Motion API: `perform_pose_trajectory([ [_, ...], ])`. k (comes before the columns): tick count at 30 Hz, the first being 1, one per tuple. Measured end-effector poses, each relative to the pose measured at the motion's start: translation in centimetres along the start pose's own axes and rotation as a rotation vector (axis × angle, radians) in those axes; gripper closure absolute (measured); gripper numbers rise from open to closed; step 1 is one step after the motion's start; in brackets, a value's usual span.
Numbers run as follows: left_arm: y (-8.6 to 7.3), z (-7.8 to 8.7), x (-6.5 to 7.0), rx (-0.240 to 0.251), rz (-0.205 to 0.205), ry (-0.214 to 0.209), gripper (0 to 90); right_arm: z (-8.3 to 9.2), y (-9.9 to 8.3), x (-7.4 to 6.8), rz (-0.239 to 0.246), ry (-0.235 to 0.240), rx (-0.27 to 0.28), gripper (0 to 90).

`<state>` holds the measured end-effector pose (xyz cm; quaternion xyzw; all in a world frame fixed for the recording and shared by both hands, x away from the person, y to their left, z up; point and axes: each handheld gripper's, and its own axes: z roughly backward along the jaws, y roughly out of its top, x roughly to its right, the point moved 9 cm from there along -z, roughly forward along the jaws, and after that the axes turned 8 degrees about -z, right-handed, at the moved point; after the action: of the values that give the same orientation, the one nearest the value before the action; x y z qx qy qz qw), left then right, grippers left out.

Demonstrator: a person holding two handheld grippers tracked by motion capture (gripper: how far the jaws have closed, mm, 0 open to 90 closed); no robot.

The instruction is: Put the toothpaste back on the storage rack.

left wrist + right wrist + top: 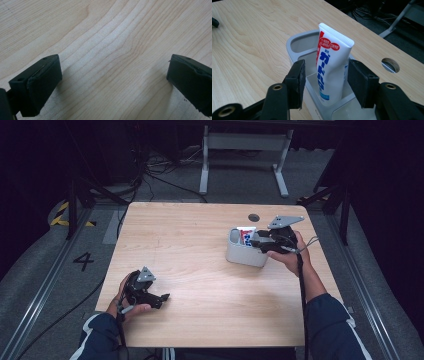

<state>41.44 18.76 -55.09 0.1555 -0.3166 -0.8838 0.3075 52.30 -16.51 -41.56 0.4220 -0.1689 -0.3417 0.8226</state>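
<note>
Right gripper (325,82) has its jaws spread either side of the toothpaste tube (332,67), pads close to the tube's flanks but a sliver of gap shows on both, so open, not clamped, as far as the right gripper view tells. The tube stands upright, crimped end up, cap end down inside the grey holder (297,42), in the compartment nearer the gripper; a second, empty compartment sits behind it. The holder (245,252) stands on the wooden table (200,245), towards the far right, just short of the round cable hole (254,217). Risks, as I judge them: the holder looks light, so a squeeze off-centre or a tilted pull could drag or tip it with the tube; the lower jaw edges sit near the holder rim and could catch it on closing; a soft tube may buckle or slip if pinched too high. Left gripper (145,292) is well away from the holder at the near left of the table, jaws wide apart over bare wood, holding nothing, so it isn't bracing the holder.
</note>
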Motion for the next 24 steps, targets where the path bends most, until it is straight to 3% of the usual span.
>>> perform_pose_trajectory([
  [10,0.0,0.0,0.0,0.000,0.000,0.001,0.3,1.1,-0.2,-0.1,0.016,-0.036,-0.010,37.8],
  [24,0.0,0.0,0.0,-0.001,0.003,0.000,0.4,3.2,-0.8,-0.5,0.054,-0.053,-0.022,34.6],
])
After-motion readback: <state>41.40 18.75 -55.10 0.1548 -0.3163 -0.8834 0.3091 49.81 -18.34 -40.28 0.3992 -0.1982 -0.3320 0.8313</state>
